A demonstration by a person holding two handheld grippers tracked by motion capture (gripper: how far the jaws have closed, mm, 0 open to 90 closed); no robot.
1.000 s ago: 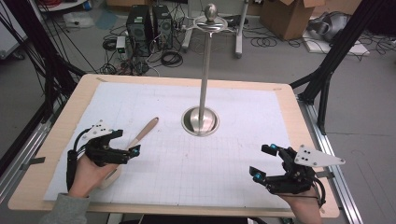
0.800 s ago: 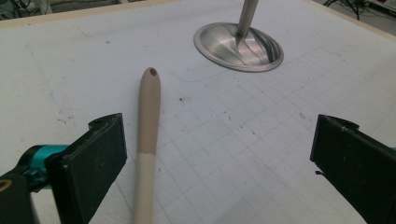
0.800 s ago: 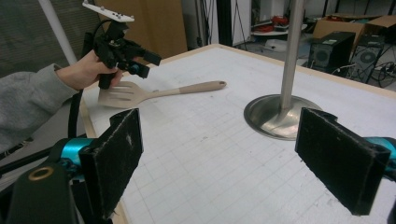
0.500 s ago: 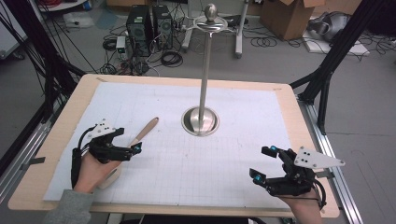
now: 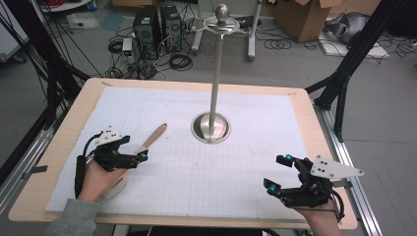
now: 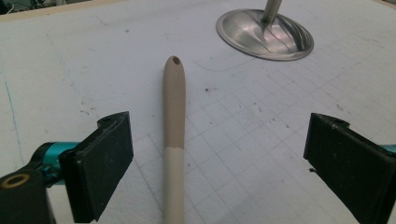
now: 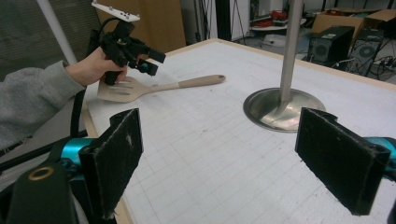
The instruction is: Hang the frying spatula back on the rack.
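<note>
My left gripper (image 6: 219, 158) has its jaws spread wide, and the beige spatula (image 6: 173, 135) lies flat on the white gridded mat (image 5: 246, 162) right between them — handle running away from me, nothing touching it on either side. From the high view that gripper (image 5: 140, 157) sits above the spatula (image 5: 147, 142) at the near left of the mat, over the stretch where handle meets blade, and the handle tip points toward the steel stand (image 5: 211, 129) at the centre. My right gripper (image 7: 219, 158) is wide open too, jaws bare, hanging over the mat's near right corner (image 5: 278, 172) — well apart from the spatula. In its view the slotted blade (image 7: 116, 91) lies just under the left hand (image 7: 95, 65).
</note>
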